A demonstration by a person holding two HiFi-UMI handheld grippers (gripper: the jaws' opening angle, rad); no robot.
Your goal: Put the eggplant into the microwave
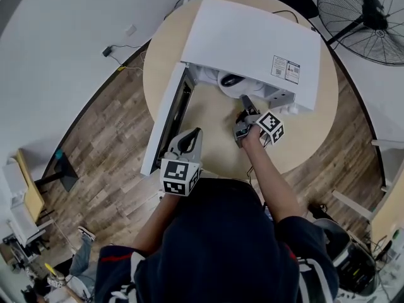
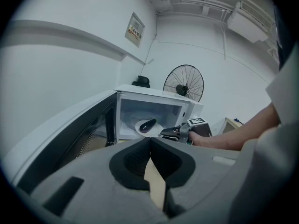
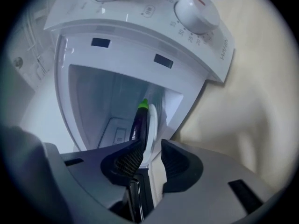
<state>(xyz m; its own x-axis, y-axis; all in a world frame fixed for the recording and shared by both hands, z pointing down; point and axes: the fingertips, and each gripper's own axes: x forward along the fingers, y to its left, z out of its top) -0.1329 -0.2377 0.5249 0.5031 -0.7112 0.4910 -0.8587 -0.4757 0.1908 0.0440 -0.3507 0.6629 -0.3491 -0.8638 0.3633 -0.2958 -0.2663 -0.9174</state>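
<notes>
Round pale bench [image 1: 218,147] on a wood-plank floor [image 1: 110,137]; a standing fan [image 1: 369,14] is beyond its far right edge. A white microwave [image 1: 252,36] sits toward the far edge of the bench, and its door [image 1: 165,122] is swung wide toward the left edge.

Progress: the eggplant [image 3: 139,121] already lies inside the microwave, on the white plate [image 2: 158,129] on the cavity floor. Nothing grips it. By the task's wording, the main job looks done. What may be left is drawing the tongs clear and perhaps shutting the door, though the task does not name that.

Right tongs [image 3: 152,146]: released, jaws a little apart with nothing between them, only the plate's rim and the eggplant seen beyond. They hover just outside the microwave's mouth, above the middle of the bench.

Left tongs [image 2: 150,141]: clenched, tips meeting, empty. They are held back at the near edge of the bench, close to the free end of the door.

Eggplant: long, slim, dark purple and glossy, with a bright green cap at one end. It lies flat on the plate, lengthwise and roughly centred, apart from the cavity walls as far as I can judge. It looks whole and smooth, with no marks visible at this size.
</notes>
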